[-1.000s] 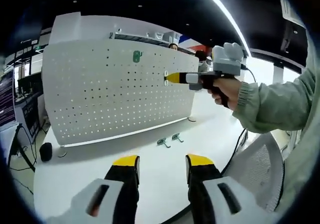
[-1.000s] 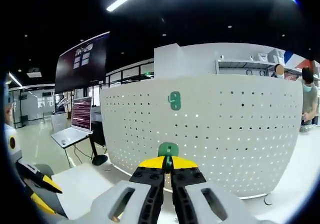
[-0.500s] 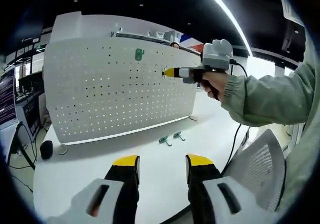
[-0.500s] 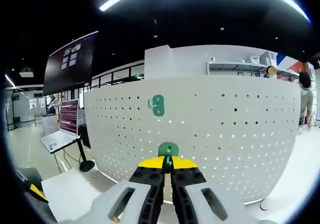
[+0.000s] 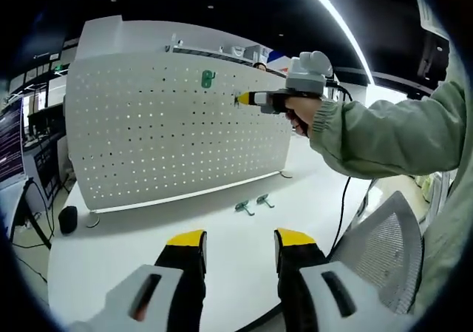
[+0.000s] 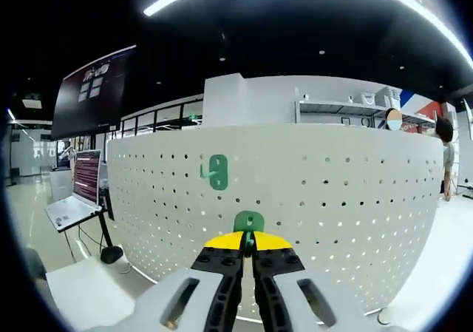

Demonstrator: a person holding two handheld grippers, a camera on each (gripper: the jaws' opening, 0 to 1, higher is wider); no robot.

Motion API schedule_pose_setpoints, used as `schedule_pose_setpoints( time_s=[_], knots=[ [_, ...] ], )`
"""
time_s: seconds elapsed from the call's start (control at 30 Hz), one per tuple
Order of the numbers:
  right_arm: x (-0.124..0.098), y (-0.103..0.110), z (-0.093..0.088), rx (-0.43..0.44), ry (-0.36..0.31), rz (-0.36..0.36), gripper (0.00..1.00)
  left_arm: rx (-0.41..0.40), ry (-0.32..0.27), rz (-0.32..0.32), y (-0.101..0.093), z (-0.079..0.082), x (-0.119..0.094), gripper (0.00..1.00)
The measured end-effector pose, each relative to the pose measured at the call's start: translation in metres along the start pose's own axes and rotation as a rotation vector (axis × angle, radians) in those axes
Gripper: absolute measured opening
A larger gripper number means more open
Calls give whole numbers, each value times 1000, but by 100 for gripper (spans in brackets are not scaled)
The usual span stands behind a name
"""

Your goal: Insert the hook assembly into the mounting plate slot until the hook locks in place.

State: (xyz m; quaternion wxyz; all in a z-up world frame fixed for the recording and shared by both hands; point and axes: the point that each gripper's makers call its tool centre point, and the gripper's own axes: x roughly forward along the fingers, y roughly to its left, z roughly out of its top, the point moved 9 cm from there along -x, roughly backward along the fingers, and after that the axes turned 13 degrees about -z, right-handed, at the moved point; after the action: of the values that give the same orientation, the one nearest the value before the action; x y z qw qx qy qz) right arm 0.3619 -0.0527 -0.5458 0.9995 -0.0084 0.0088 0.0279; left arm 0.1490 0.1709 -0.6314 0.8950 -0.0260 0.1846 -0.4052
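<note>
So the right hand-held gripper (image 6: 248,245) has its jaws pinched tight on a green hook (image 6: 249,222), gripped low so the top of the hook sticks out past the yellow tips, which looks like the part that has to go into the pegboard (image 6: 310,199). In the left gripper view you can see that same gripper (image 5: 244,98) held up high by a person's hand (image 5: 297,112), nose right at the board, just right of the green hook already hanging there (image 5: 208,79). Can't tell if it's actually touching a hole yet.

The left hand-held gripper (image 5: 238,241) sits low and near with its jaws apart and nothing in them, hanging back over the white surface (image 5: 148,228), I'd guess to keep everything in sight. Two spare hooks (image 5: 251,205) lie on the surface near the board's foot.
</note>
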Motion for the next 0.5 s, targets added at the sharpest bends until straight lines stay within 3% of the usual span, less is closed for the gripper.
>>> schedule_pose_setpoints(
  time_s=[0.5],
  knots=[
    [17,5,12,-7,-31,-32,2,-1,2,-4,2,0,2,38]
  ],
)
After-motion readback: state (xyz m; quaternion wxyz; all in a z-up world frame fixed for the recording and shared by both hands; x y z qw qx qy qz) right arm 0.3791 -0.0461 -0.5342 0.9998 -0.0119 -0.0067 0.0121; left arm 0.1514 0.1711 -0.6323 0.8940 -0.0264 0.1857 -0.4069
